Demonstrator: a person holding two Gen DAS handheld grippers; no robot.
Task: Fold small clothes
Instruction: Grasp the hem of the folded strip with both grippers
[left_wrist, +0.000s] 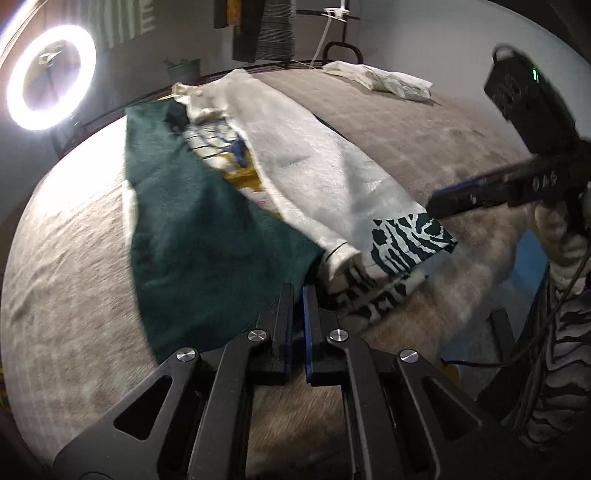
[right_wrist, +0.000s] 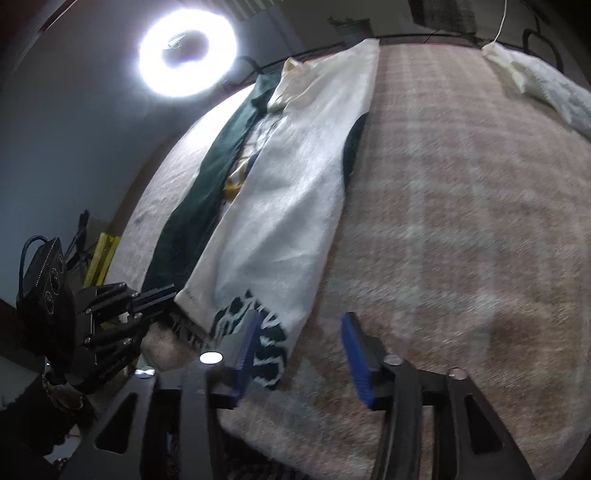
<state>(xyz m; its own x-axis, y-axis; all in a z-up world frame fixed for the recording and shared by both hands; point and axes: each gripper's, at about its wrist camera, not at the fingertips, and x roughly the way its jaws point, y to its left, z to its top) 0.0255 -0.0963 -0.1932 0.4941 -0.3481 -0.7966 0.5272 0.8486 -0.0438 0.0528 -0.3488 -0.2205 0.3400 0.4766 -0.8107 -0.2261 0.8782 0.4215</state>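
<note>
Now, left wrist view first.
Your left gripper (left_wrist: 298, 295): at 6 o'clock, fingers pressed nearly together; whether cloth sits between the tips you cannot tell, since they end right at the garment's near hem.
Garment (left_wrist: 314, 155): a small piece with a dark green side (left_wrist: 207, 236), a white side and a zebra-print hem (left_wrist: 410, 240), lying lengthwise from 6 toward 12 o'clock on the grey-brown blanket (left_wrist: 74, 280).
Your right gripper (left_wrist: 437, 206): reaching in from 3 o'clock, tip at the zebra-print corner; its opening is hard to read from this side.
Ring light (left_wrist: 50, 77): lit, at 10 o'clock.
White cloth (left_wrist: 384, 79): lying apart at 1 o'clock.

Right wrist view.
Your right gripper (right_wrist: 303, 350): blue-padded fingers spread wide at 6 o'clock, the left pad over the zebra-print hem (right_wrist: 266, 354), the other over bare blanket (right_wrist: 461, 221).
Your left gripper (right_wrist: 162, 295): at 8 o'clock, tip touching the hem's far corner.
Garment (right_wrist: 295, 177): running up toward 12 o'clock.
</note>
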